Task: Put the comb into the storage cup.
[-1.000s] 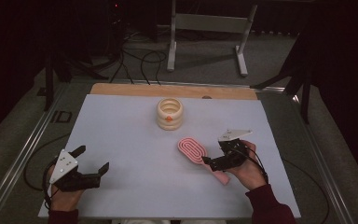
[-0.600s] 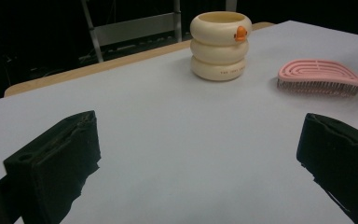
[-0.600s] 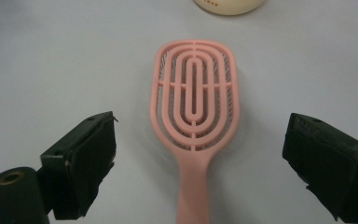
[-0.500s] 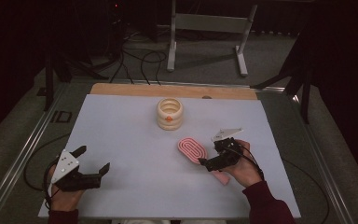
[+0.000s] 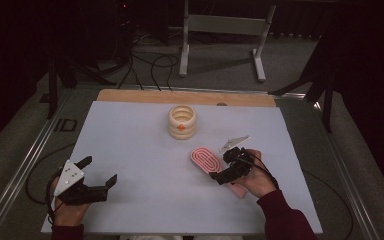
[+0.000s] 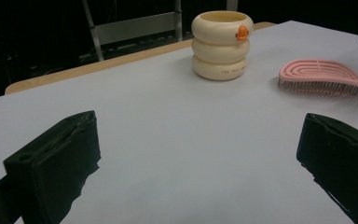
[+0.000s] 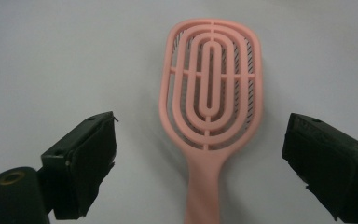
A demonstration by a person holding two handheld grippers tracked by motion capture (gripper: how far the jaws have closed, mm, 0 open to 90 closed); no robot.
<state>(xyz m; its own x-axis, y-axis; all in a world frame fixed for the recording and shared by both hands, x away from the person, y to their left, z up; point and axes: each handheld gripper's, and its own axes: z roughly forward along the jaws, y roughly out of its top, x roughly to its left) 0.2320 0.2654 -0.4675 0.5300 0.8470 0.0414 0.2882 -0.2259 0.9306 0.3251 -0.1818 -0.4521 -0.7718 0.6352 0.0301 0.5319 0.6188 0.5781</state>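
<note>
Nearest the person, at the table's front-left corner, the left gripper (image 5: 98, 171) sits low over the white table cover (image 5: 130, 150), held in a hand w/ a dark red sleeve. Its jaws are spread wide apart, nothing between them; in the left gripper view they frame bare white surface.

To the front right, the right gripper (image 5: 222, 168) hovers over a pink hairbrush (image 5: 207, 161) lying flat on the cover, bristles down. The jaws are spread wide & straddle the brush approx. where head meets handle; in the right gripper view the brush (image 7: 209, 98) runs up the middle, one jaw on each side, neither touching it. The handle points back toward the person, under the hand; the oval slotted head points away.

Farther back, near the table's centre, stands a cream holder (image 5: 182, 121) shaped like three stacked rings, w/ a small orange mark on its side. It's upright, well apart from the brush.

Beyond the cover, a wooden strip (image 5: 130, 96) edges the table; then dark floor w/ cables (image 5: 150, 65) & a grey metal stand (image 5: 225, 25).
</note>
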